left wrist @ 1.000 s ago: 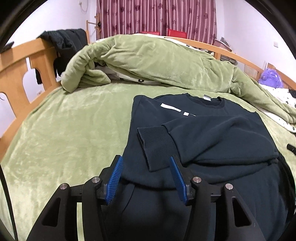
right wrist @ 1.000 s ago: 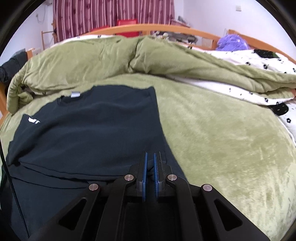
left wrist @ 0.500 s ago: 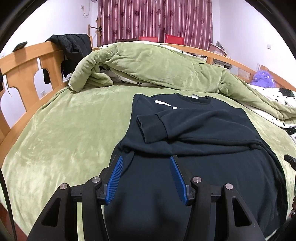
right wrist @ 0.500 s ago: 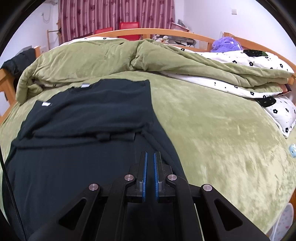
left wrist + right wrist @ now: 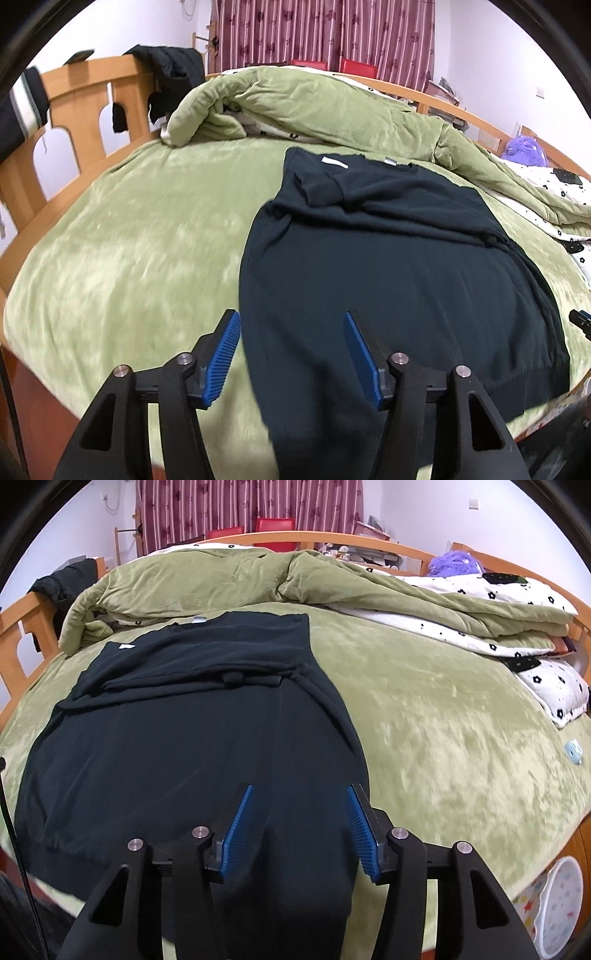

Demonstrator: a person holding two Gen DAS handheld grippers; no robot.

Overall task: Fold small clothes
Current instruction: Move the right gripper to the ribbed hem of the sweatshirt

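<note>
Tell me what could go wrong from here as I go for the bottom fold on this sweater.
1. Both sleeves lie loosely folded across the sweater; lifting the hem fast could drag them out of place.
2. The hem sits at the bed's edge, so a missed grab may let it slide off.
3. The left hand-held gripper straddles the sweater's side edge, so it might pinch the green bedspread too. The right hand-held gripper is open over the cloth.

Two matte black handheld grippers with blue ribbed jaw pads

The left gripper (image 5: 291, 354) has angular black plastic arms with triangular cut-outs, round silver screw heads on the joints, and blue ridged pads (image 5: 221, 356) lining its jaws. The right gripper (image 5: 299, 830) is built alike, with the same silver screws and blue ridged pads (image 5: 238, 829); a thin black cable (image 5: 16, 834) runs at 9 o'clock.
</note>
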